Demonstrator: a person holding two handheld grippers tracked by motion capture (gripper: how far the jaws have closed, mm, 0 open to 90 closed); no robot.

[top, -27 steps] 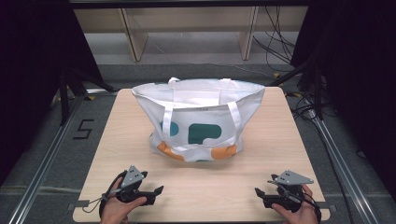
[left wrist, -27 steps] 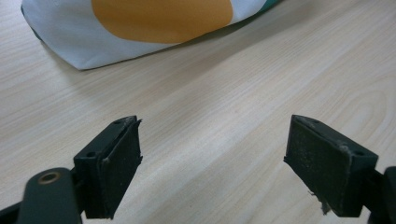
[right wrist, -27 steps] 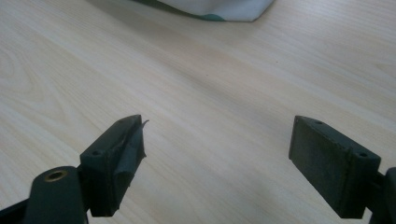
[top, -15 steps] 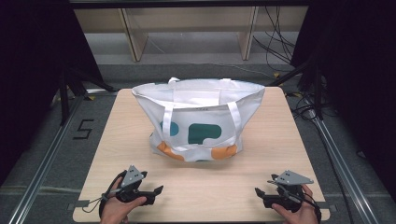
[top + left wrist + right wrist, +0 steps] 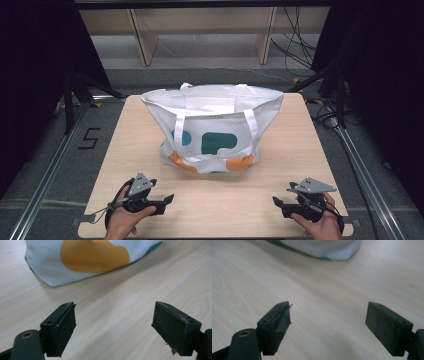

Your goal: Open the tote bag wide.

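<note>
The left claw (image 5: 167, 199) has its two black jaws wide apart, and nothing is between them. The right claw (image 5: 276, 202) is the same: jaws apart, nothing held. Both rest low at the near edge of the table (image 5: 305, 150), one near each corner, each in a hand. They point in toward the middle, so I think they are getting ready to go to the bag.

The white bag (image 5: 212, 127) stands in the middle of the table, well apart from both claws. It has green and orange shapes on it. Its top is open and its two straps (image 5: 250, 125) hang down the front side. That makes the straps and the rim easy to grab.

In the left gripper view, the bag's bottom corner (image 5: 75, 262) with an orange patch lies on the wood ahead of the jaws. In the right gripper view, the bag's other bottom corner (image 5: 324, 247) is farther off.
</note>
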